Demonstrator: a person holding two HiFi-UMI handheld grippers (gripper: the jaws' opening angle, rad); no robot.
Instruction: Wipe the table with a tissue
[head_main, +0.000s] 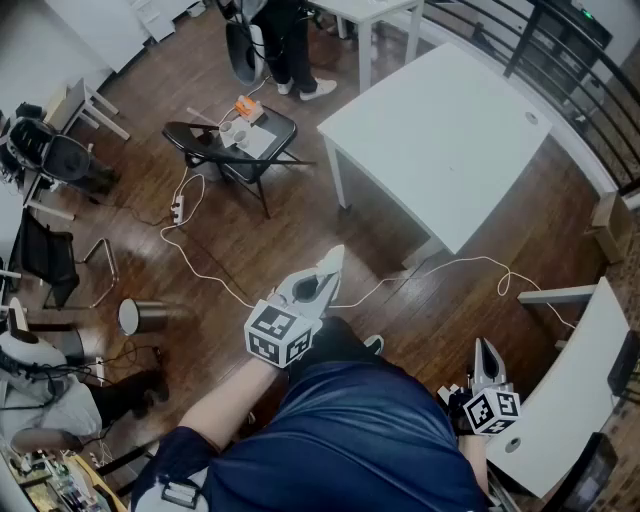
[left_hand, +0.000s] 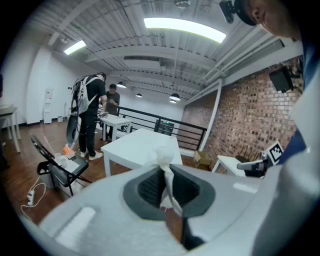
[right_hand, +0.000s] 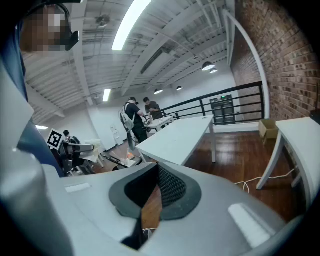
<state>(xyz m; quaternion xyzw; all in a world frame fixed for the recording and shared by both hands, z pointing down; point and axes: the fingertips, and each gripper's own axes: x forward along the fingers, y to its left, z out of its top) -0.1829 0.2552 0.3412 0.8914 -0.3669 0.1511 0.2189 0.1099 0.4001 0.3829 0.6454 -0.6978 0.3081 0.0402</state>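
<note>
Two grippers: both mine, one in each hand, held out over the wooden floor.
Left gripper (left_hand: 164, 187): jaws closed down on a tissue, nothing else in them.
Tissue (left_hand: 163, 159): white and crumpled; a tuft stands past the jaw tips and a thin tail hangs back between the pads. It is in the air and touches no surface.
Right gripper (right_hand: 156, 172): jaws drawn together with nothing between them; only floor shows through the sliver below.
Table (head_main: 450, 130): white, bare top, ahead of me and well apart from both grippers (I take this as the one to wipe; a second table (head_main: 575, 380) sits by my right side).
Stage: wiping not yet begun, by my judgement; the tissue has to reach the tabletop first.
Risk, grip: the pinch looks narrow, so dragging under pressure could pull the tissue free or tear it.
Risk, contact: the tuft is short, so the jaw tips could scrape the top instead.
Risk, footing: a white cable (head_main: 440, 268) lies across the floor between me and the table and could catch a foot.
</note>
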